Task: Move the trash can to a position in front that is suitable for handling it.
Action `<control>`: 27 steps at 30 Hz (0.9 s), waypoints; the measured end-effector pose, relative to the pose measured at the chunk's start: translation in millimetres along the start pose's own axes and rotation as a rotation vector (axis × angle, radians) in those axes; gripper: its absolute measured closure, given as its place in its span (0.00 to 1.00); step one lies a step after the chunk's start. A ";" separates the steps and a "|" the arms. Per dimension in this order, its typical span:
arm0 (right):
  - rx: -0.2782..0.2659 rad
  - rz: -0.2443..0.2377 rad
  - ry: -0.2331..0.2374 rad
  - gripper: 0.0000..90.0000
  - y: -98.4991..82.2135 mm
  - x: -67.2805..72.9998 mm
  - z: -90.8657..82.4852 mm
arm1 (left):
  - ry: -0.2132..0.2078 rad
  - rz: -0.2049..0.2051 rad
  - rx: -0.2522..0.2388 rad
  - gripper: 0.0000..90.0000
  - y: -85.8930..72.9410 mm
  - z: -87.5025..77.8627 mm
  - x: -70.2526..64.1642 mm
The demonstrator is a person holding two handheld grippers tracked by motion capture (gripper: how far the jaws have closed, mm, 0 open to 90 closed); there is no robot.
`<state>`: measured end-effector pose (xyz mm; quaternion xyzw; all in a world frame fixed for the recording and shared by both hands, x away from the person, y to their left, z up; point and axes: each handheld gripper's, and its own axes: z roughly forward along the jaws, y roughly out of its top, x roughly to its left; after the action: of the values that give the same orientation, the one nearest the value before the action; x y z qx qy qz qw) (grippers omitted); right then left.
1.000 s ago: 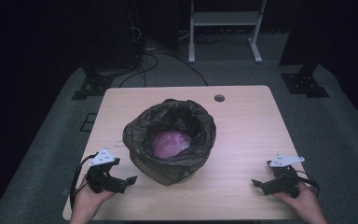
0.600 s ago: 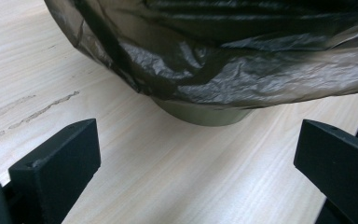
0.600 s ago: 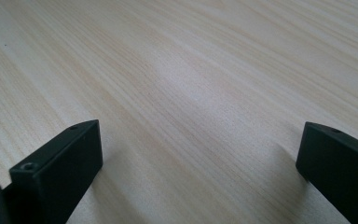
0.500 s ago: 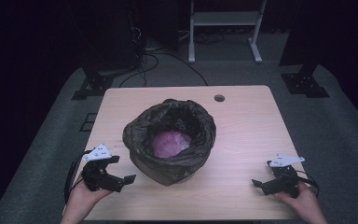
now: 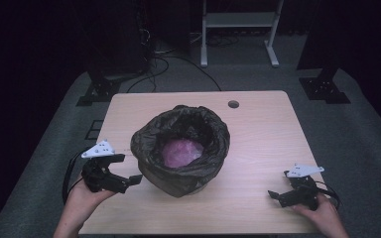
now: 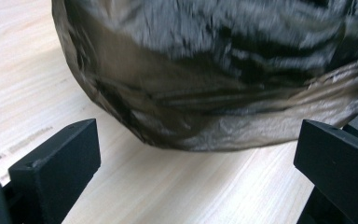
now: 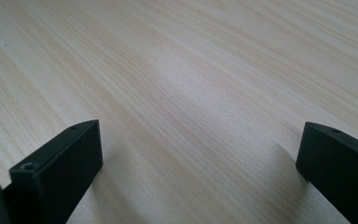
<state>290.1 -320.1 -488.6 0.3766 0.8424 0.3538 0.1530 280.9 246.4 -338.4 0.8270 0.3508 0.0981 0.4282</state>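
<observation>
A black plastic bag (image 5: 181, 148) lines a round bin in the middle of the wooden table (image 5: 258, 129), its rim folded outward; something pink (image 5: 182, 150) lies inside. My left gripper (image 5: 134, 179) is open, raised off the table at the bag's lower left, jaws pointing at its side. The left gripper view has the crinkled bag wall (image 6: 223, 84) close ahead between wide-apart jaws. At the table's front right, my right gripper (image 5: 274, 195) rests low and open, nothing between its jaws, bare wood (image 7: 191, 102) ahead of it.
A small round cable hole (image 5: 233, 104) sits near the table's far edge. Beyond the table are dark stands (image 5: 99, 89) with cables on a grey carpet and a white frame (image 5: 238, 29). Bare wood lies to the bag's right.
My left gripper has lifted and moved toward the bag's lower left side. The right gripper has stayed where it was.
</observation>
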 end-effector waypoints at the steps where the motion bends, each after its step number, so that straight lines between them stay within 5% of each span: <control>1: 0.000 -0.001 0.000 0.00 0.0 0.0 0.0 | 0.001 -0.001 -0.001 0.00 2.6 -0.9 0.0; 15: 0.000 0.000 0.000 0.00 0.0 0.0 0.0 | 0.005 0.031 -0.038 0.00 44.4 -9.4 1.0; 27: 0.000 0.000 0.000 0.00 0.0 0.0 0.0 | -0.005 0.034 -0.041 0.00 69.3 5.6 14.0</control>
<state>290.1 -320.1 -488.6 0.3766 0.8423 0.3539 0.1530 328.2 225.3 -289.8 0.8240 0.3336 0.1103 0.4444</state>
